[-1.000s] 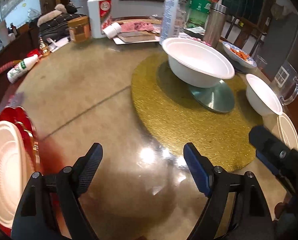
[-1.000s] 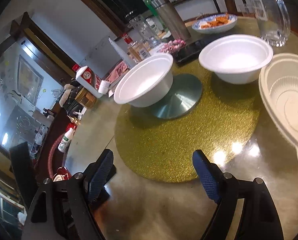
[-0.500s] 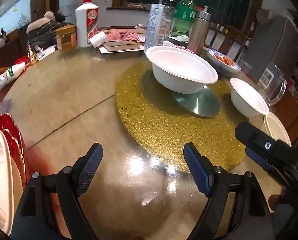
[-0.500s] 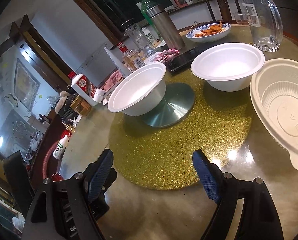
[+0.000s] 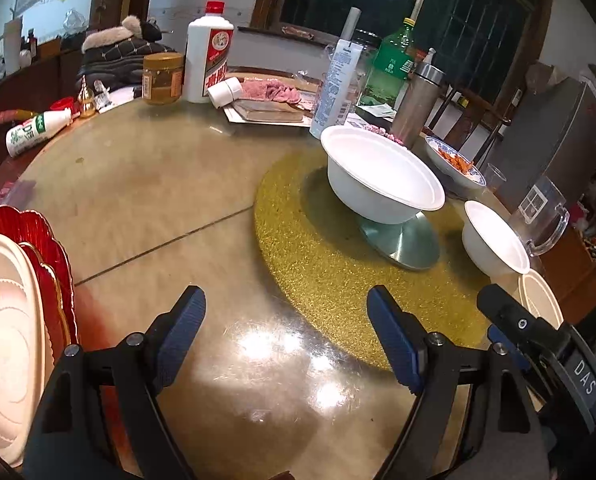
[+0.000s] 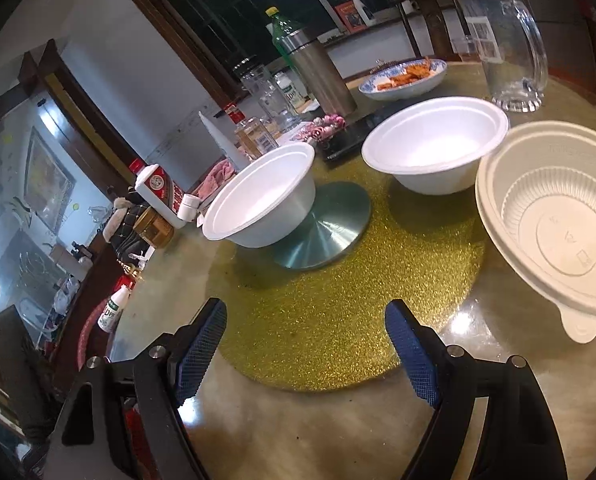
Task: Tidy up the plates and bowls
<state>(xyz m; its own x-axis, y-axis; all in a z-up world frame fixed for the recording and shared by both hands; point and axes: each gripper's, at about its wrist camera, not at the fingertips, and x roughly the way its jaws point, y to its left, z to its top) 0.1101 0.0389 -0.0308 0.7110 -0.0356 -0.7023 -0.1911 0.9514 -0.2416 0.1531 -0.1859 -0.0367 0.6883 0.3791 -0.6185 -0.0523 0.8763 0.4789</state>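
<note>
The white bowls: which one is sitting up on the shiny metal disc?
The left white bowl, nearer the white liquor bottle. It perches tilted on the round metal disc, while the other white bowl sits flat on the gold mat.

Gold glitter mat [image 6: 338, 320]: landmark. On it, two plain white bowls [image 6: 257, 204] [image 6: 434, 148] and a silver metal disc [image 6: 326, 232]. Right of it, a cream ribbed plastic plate [image 6: 554, 220]. Behind it, a blue-patterned dish [image 6: 402, 80]. Left of it, a red scalloped plate [image 5: 37, 236].
</note>
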